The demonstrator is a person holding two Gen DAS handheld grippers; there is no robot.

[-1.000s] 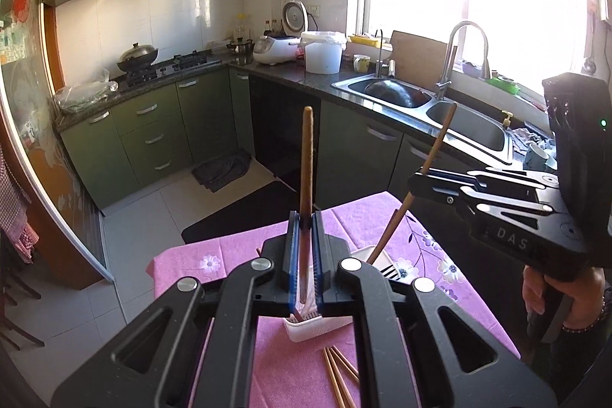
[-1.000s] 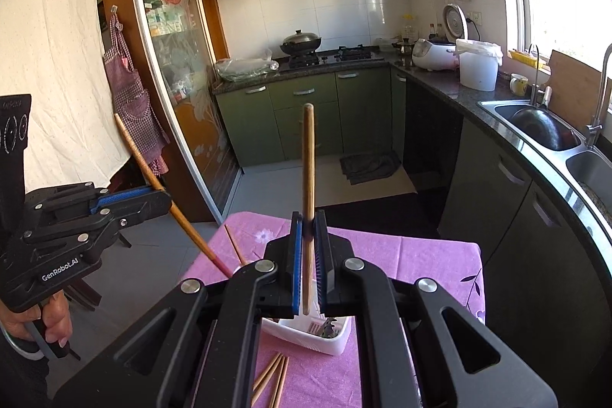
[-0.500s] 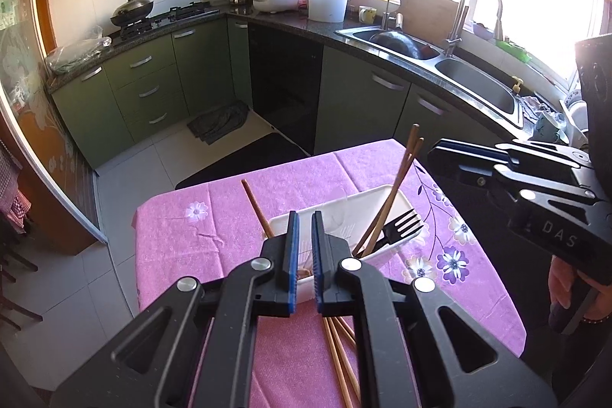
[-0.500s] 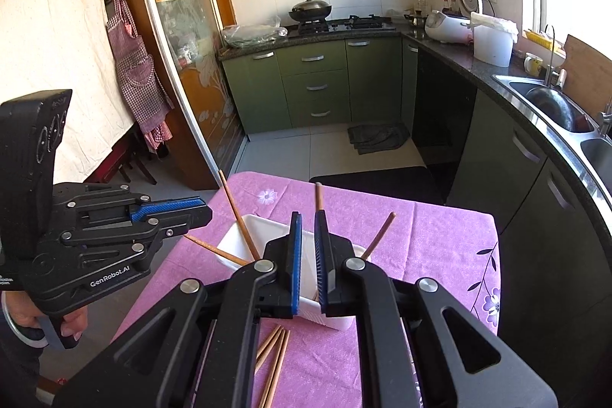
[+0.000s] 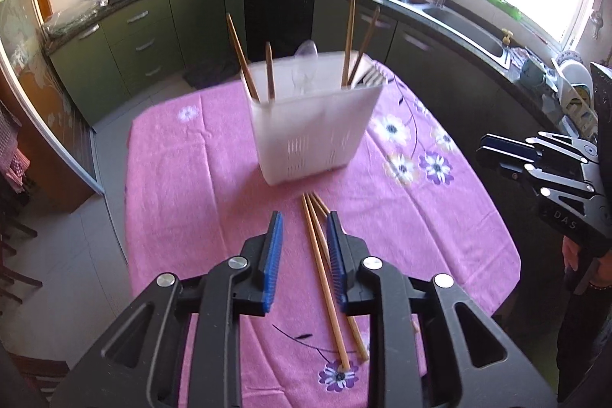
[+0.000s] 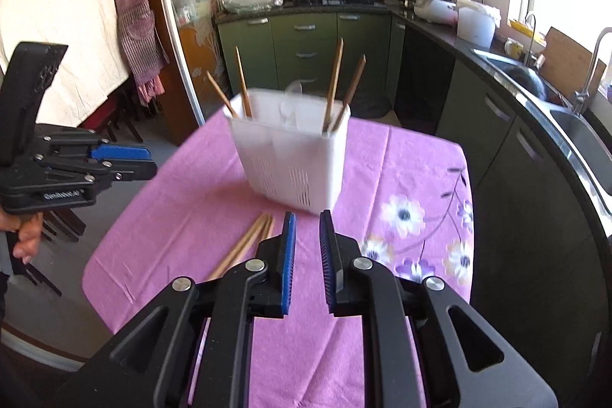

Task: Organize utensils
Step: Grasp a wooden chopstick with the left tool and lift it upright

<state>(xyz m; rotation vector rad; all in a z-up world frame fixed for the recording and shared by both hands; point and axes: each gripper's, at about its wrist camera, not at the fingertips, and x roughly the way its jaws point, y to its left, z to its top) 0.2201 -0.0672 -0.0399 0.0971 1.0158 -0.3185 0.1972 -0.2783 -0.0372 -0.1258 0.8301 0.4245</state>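
Judging by their looks, the loose chopsticks (image 5: pixel 325 278) on the pink floral tablecloth (image 5: pixel 183 178) would be light, stiff and a little slick: thin wooden sticks, tan with a smooth finish, lying close together in a small bundle that fanned apart slightly toward the far end. I reckoned that they could roll or skid away from a careless pinch, so the best hold was across the middle of a single stick, pads square to its length, where it would balance and not tip.

My left gripper (image 5: pixel 304 243) hung above that bundle with its blue-padded jaws opening, a narrow gap between them; the sticks showed through the gap, but I was not pressing on any. My right gripper (image 6: pixel 307 243) pointed at bare cloth just right of the bundle's far tips (image 6: pixel 244 245), its jaws likewise opening by a slim gap, with nothing between them.

Beyond the bundle stood the white plastic utensil caddy (image 5: pixel 313 132), slotted near its base. Two chopsticks leaned out at its left end (image 5: pixel 239 52), two more at its right (image 5: pixel 350 41); between them I saw a clear plastic spoon (image 5: pixel 306 64), blurred, and fork tines (image 5: pixel 373 77) at the right corner.
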